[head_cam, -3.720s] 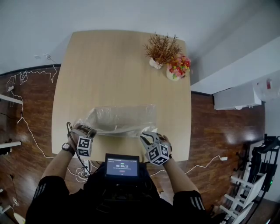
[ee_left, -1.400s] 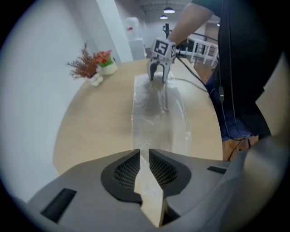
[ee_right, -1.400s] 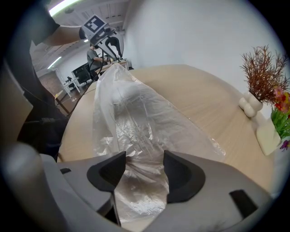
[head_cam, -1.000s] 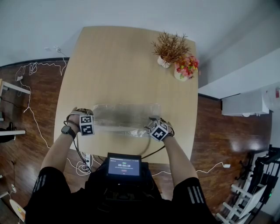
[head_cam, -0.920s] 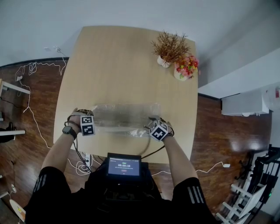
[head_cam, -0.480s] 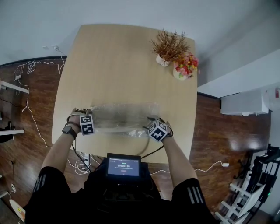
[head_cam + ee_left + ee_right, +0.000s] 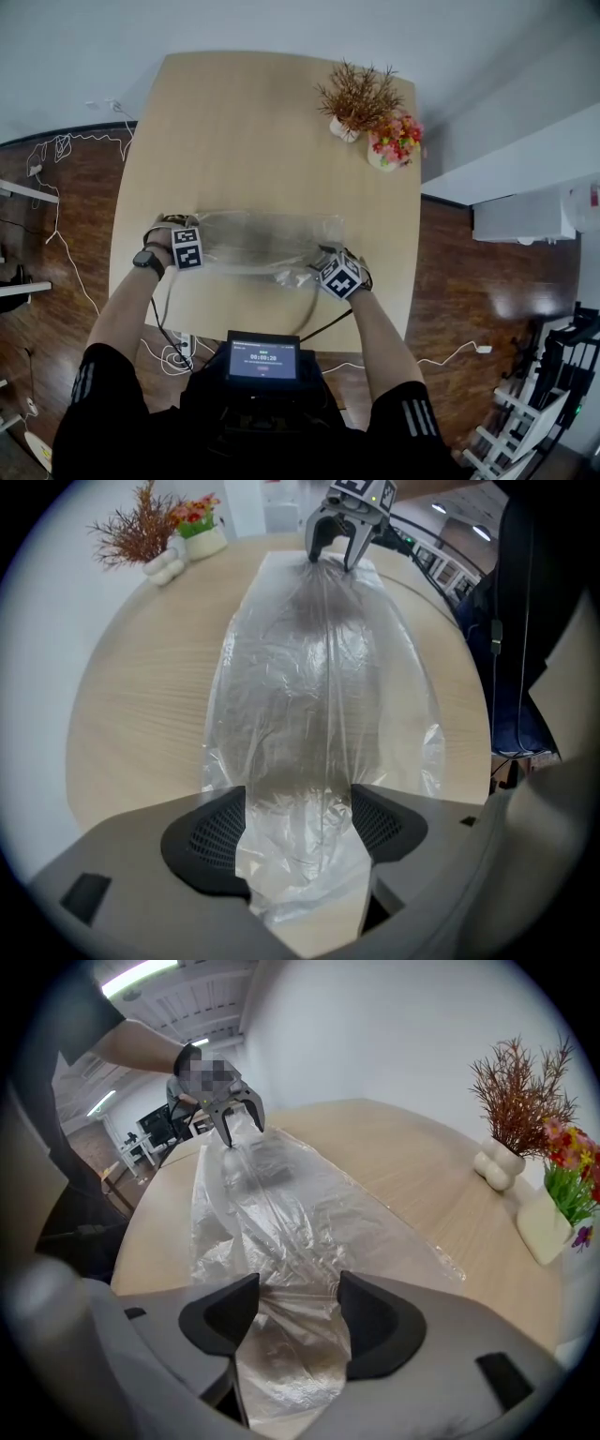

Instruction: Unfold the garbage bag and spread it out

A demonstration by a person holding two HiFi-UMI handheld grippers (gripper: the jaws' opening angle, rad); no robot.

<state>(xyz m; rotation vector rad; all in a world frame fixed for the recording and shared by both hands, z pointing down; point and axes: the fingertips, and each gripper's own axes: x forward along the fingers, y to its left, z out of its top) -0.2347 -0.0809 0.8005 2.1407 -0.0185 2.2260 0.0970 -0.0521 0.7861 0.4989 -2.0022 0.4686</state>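
The empty, clear garbage bag (image 7: 262,239) lies flat across the desk's (image 7: 244,122) near side. The left claw (image 7: 298,832) points straight down, its jaws just opening wide, with film loose between them. The right claw (image 7: 295,1321) slants down, jaws apart around the crumpled right end.

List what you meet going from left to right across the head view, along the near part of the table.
left gripper → garbage bag → right gripper
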